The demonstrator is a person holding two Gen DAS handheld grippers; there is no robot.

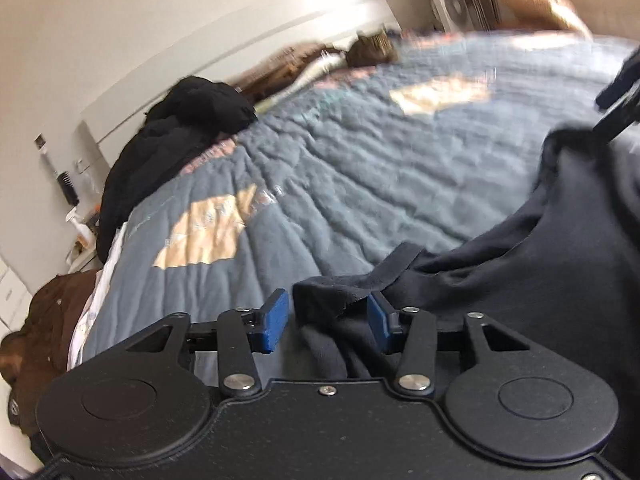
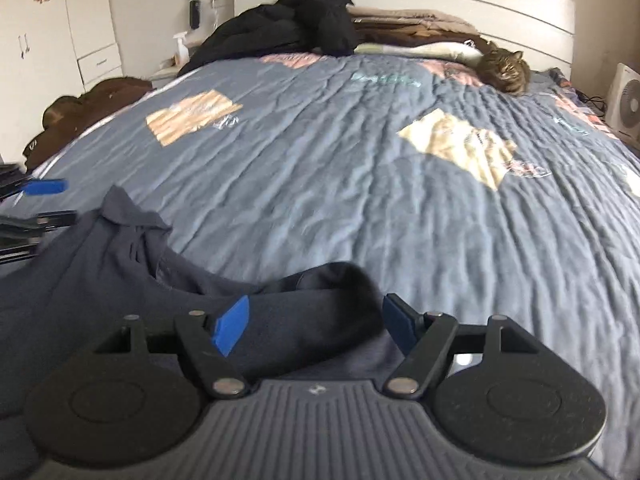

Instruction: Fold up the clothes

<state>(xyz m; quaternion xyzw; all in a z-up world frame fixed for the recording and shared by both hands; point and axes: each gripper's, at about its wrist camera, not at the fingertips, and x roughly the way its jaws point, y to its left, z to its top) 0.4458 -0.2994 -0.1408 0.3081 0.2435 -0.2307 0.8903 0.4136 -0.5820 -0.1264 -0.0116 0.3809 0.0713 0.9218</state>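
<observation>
A dark navy garment [image 1: 540, 260] lies crumpled at the near edge of the bed. In the left wrist view my left gripper [image 1: 326, 320] straddles a raised corner of it. The cloth sits between the blue pads [image 1: 276, 320], and a sliver of gap shows beside the left one. In the right wrist view my right gripper [image 2: 314, 324] stands wide around a thick rolled fold of the navy garment [image 2: 100, 272], its pads not squeezing it. The left gripper [image 2: 48, 202] shows at that view's left edge, by the garment's pointed corner.
A blue-grey quilt [image 2: 340, 180] with tan patches covers the bed. A cat [image 2: 506, 70] lies near the pillows at the far right. A black jacket pile [image 2: 288, 28] sits by the headboard. Brown clothing [image 2: 88, 100] lies off the bed's left side, and a fan [image 2: 626, 100] stands at the right.
</observation>
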